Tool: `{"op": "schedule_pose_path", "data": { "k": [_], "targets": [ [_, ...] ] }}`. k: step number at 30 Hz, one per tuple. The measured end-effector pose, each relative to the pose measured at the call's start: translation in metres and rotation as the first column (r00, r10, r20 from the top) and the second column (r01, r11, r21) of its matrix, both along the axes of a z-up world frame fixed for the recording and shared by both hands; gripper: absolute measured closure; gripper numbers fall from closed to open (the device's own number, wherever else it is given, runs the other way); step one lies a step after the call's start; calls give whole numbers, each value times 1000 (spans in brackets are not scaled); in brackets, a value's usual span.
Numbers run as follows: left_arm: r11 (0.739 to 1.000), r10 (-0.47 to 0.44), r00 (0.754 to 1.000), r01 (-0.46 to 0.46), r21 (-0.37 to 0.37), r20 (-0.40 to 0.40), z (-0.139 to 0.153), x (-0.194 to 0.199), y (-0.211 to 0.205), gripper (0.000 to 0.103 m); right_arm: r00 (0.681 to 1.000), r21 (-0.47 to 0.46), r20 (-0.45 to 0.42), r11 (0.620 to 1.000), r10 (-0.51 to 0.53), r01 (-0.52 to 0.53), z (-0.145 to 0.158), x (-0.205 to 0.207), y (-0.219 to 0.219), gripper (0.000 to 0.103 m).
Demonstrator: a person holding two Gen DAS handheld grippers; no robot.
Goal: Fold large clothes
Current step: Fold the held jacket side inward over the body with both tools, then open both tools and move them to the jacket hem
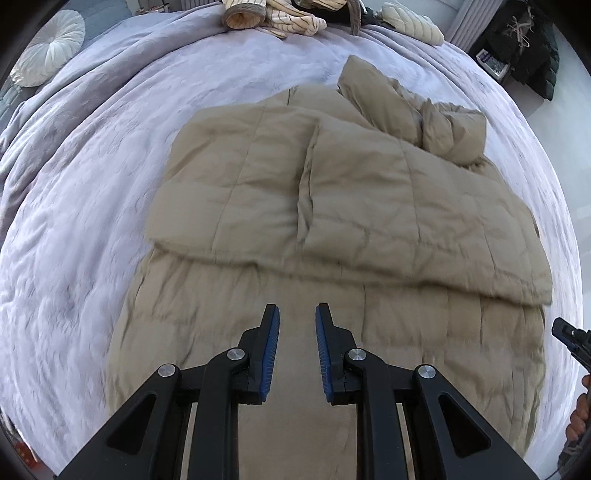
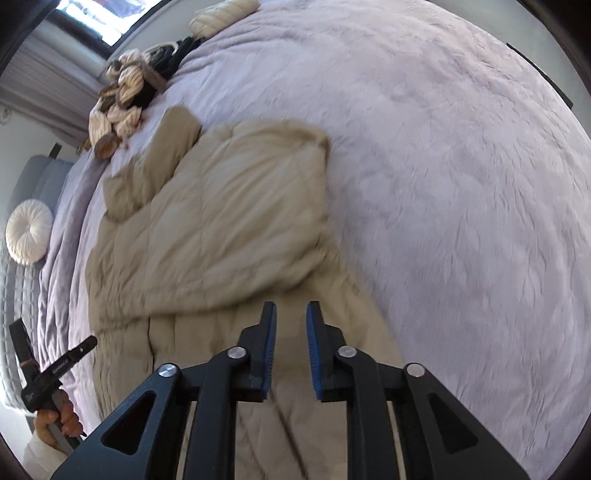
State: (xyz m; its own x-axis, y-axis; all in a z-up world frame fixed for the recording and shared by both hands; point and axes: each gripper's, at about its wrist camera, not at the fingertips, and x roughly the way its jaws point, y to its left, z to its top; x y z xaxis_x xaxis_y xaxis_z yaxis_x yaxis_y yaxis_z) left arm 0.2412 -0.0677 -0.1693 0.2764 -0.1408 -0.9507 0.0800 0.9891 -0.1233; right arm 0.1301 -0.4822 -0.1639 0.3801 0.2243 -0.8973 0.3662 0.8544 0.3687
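A large tan quilted puffer coat (image 1: pixel 332 206) lies on the lilac bedspread (image 1: pixel 92 184), its far part folded back over the near part, with a sleeve and hood bunched at the far right. My left gripper (image 1: pixel 297 314) is open and empty, hovering above the coat's near half. The right wrist view shows the same coat (image 2: pixel 221 221) from its right side. My right gripper (image 2: pixel 291 310) is open and empty above the coat's near right edge. The right gripper also shows at the edge of the left wrist view (image 1: pixel 570 338), and the left gripper in the right wrist view (image 2: pixel 55 369).
A pile of striped cream clothes (image 1: pixel 280 16) and a pale cushion (image 1: pixel 412 22) lie at the bed's far edge. A round white cushion (image 1: pixel 48 48) sits far left. A dark shelf (image 1: pixel 524 55) stands beyond the bed's right side.
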Motion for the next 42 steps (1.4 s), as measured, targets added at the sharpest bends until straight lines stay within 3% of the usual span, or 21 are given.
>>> {"op": "schedule_pose_path", "data": {
  "k": [1, 3, 4, 5, 6, 11, 19, 36, 39, 42],
  "targets": [
    [1000, -5, 1000, 5, 3, -1, 1, -6, 1, 81, 1000, 7, -3, 1000, 3, -3, 1, -4, 5, 64],
    [1000, -9, 1000, 9, 10, -7, 3, -17, 5, 79, 1000, 12, -8, 1000, 12, -12, 4, -12, 13, 60],
    [1000, -8, 1000, 8, 16, -10, 3, -21, 7, 68, 1000, 17, -12, 1000, 16, -16, 5, -16, 17, 60],
    [1000, -1, 1000, 2, 24, -13, 3, -25, 9, 26, 1000, 22, -16, 1000, 20, -19, 6, -18, 20, 60],
    [999, 21, 1000, -21, 37, -1, 5, -32, 14, 5, 1000, 26, -20, 999, 22, -21, 7, -21, 24, 60],
    [999, 33, 999, -34, 38, 23, 13, -58, 32, 4, 999, 36, -25, 999, 32, -31, 13, -42, 44, 51],
    [998, 28, 999, -29, 53, 30, 13, -99, 58, 3, 1000, 67, -14, 997, 24, -23, 18, -86, 83, 16],
    [998, 10, 999, -8, 55, -38, 15, -180, 134, 3, 995, 109, 47, 991, -84, 78, 27, -172, 156, 15],
    [999, 14, 999, -11, 54, -52, 15, -191, 142, 3, 997, 114, 1, 990, -82, 81, 27, -182, 159, 15],
    [999, 12, 998, -9, 49, -70, 15, -201, 149, 3, 993, 183, -70, 977, -94, 105, 20, -190, 158, 15]
  ]
}}
